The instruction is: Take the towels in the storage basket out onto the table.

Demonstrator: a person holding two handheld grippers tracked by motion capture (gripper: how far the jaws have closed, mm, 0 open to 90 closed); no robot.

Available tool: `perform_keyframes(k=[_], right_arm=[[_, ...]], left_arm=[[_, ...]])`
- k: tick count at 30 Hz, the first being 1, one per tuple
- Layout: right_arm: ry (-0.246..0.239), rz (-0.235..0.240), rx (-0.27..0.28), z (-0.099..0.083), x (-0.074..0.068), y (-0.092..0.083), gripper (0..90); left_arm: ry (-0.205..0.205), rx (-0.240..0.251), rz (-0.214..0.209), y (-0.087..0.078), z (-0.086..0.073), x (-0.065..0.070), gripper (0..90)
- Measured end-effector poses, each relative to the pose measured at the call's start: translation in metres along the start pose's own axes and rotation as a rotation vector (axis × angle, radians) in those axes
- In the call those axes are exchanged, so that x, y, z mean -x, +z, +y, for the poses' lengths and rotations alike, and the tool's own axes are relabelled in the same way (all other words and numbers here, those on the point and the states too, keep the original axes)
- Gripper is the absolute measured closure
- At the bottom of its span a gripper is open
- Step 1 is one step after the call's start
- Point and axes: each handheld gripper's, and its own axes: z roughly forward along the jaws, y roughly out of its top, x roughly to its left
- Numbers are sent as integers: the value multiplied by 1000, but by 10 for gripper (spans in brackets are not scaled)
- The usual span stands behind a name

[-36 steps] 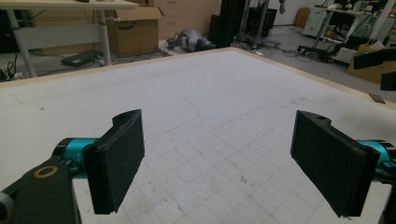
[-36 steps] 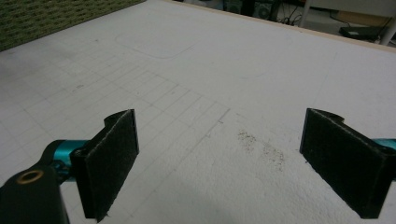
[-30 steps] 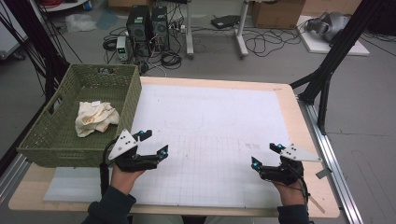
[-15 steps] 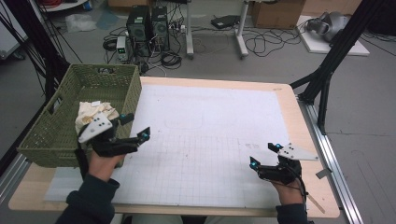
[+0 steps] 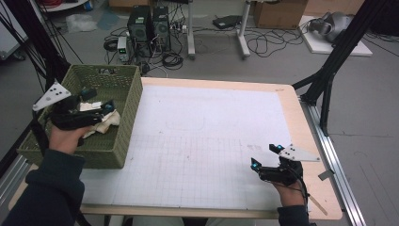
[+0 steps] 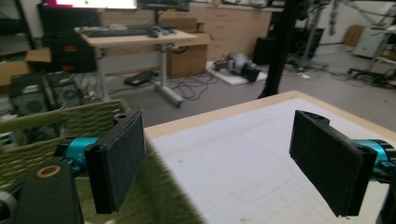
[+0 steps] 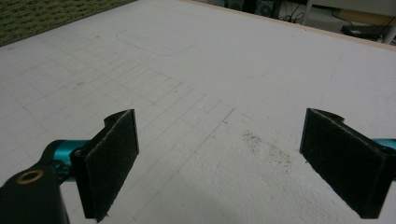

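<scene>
Jaws apart: two grippers, left gripper [image 5: 97, 98] over one cloth [image 5: 104, 121], one basket [image 5: 126, 117].

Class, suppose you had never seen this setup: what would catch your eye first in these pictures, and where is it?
First, the green basket at the table's left edge, with a pale cloth inside. The left gripper hangs over it, above the cloth, fingers open. The right gripper sits low at the near right of the white mat, also open, holding nothing.
</scene>
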Motion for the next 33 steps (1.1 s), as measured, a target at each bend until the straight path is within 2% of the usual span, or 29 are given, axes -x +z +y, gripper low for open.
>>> perform_keyframes(k=[2,3,5,8,9,10,11,12,14,15,16,17,18,19,23,25,26,27,28,29,31,32,33], right_arm=[[5,1,-2,0,0,1,109],[3,4,-6,0,0,2,109],[2,4,-7,0,-1,3,109],[3,6,-9,1,-1,4,109],[0,6,-9,0,-1,5,109],[-1,5,-11,0,-1,5,109],[-4,6,-10,0,-1,5,109],[-4,6,-10,0,-1,5,109],[-4,4,-12,0,-1,5,109],[-4,3,-13,0,-1,5,109],[-4,3,-13,0,-1,5,109],[-3,1,-15,0,-1,5,109],[-2,-2,-15,-1,0,6,109],[0,-4,-18,-1,1,6,109],[7,-3,-23,-2,1,6,109],[6,-6,-22,-2,2,6,109],[6,-6,-22,-2,2,6,109],[3,-6,-21,-2,1,6,109],[3,-6,-24,-1,0,6,109],[2,-6,-23,-2,0,6,109],[1,-5,-24,-2,0,6,109],[1,-5,-24,-2,0,6,109],[3,-6,-23,-2,0,6,109]], left_arm=[[-9,-17,25,0,-1,-12,188],[-30,-37,54,2,-5,-24,184],[-45,-50,65,3,-7,-29,183],[-66,-113,99,12,-15,-44,182],[-76,-151,123,17,-20,-53,185],[-76,-151,123,17,-20,-53,187],[-99,-200,152,23,-27,-64,189],[-99,-200,152,23,-27,-64,190],[-129,-275,197,31,-39,-79,190],[-137,-296,207,34,-43,-83,191],[-137,-296,207,34,-43,-83,192],[-152,-319,212,36,-47,-87,192],[-194,-344,198,41,-54,-93,196],[-206,-356,193,43,-56,-94,200],[-183,-389,210,49,-61,-96,207],[-195,-429,252,52,-67,-101,201],[-195,-429,252,52,-67,-101,192],[-203,-458,261,53,-69,-102,193],[-213,-511,287,55,-72,-103,194],[-213,-511,287,55,-72,-103,194],[-243,-587,327,58,-79,-107,195],[-243,-587,327,58,-79,-107,195],[-253,-615,334,59,-81,-108,195]])
